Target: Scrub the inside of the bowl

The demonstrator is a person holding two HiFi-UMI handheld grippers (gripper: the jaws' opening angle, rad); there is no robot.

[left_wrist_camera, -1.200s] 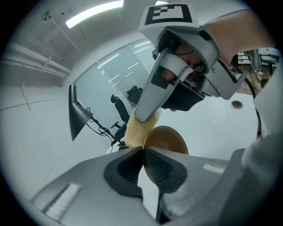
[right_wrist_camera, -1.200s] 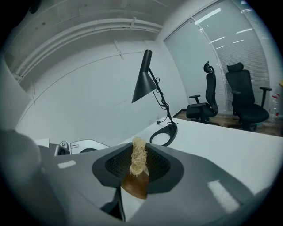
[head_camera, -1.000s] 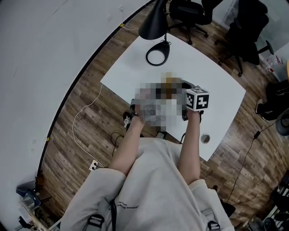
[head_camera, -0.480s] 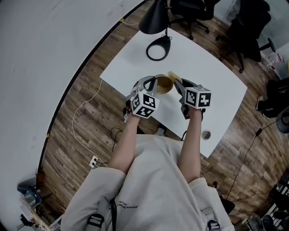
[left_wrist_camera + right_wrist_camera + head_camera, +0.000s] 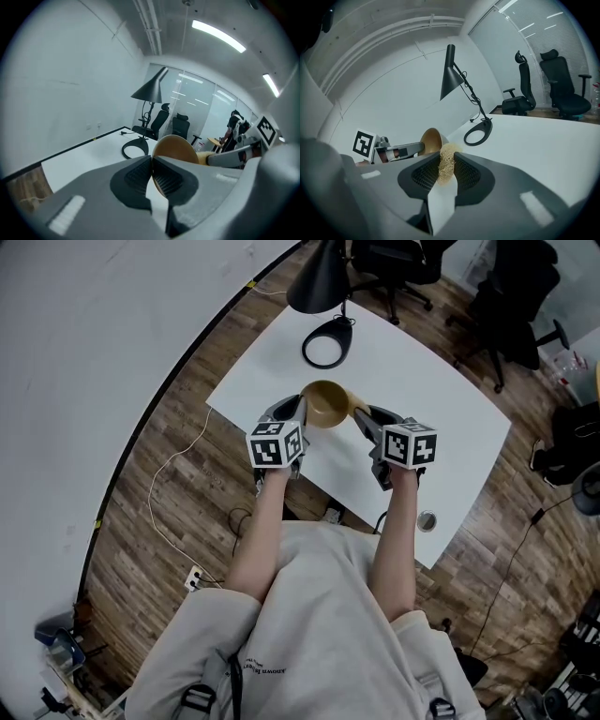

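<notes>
Both bare forearms reach forward from the body over the near edge of the white table (image 5: pixel 441 418), roughly side by side, each hand tucked under its marker cube.

The left gripper (image 5: pixel 298 412) has its jaws pressed together on the rim of the tan bowl (image 5: pixel 325 402). In the left gripper view, only the thin wall of the bowl (image 5: pixel 174 144) sits between the two ribbed pads. The bowl is tipped on edge, with its hollow turned toward the right gripper (whether its underside touches the table I cannot tell).

The right gripper (image 5: pixel 360 415) points inward at the bowl from the other side. Its jaws are squeezed onto a pale, fibrous scrubber (image 5: pixel 446 164), which bulges out above the pads. From this gripper's own view, the open mouth of the bowl (image 5: pixel 431 140) lies just beyond the scrubber, and the left gripper (image 5: pixel 396 151) comes in from the left. The scrubber is at the bowl's rim or just beside it; contact is not clear.

Behind the bowl stands a black desk lamp (image 5: pixel 318 283) with a ring-shaped base (image 5: pixel 326 349). Office chairs (image 5: pixel 527 89) stand on the wooden floor (image 5: pixel 187 484) beyond the table.
</notes>
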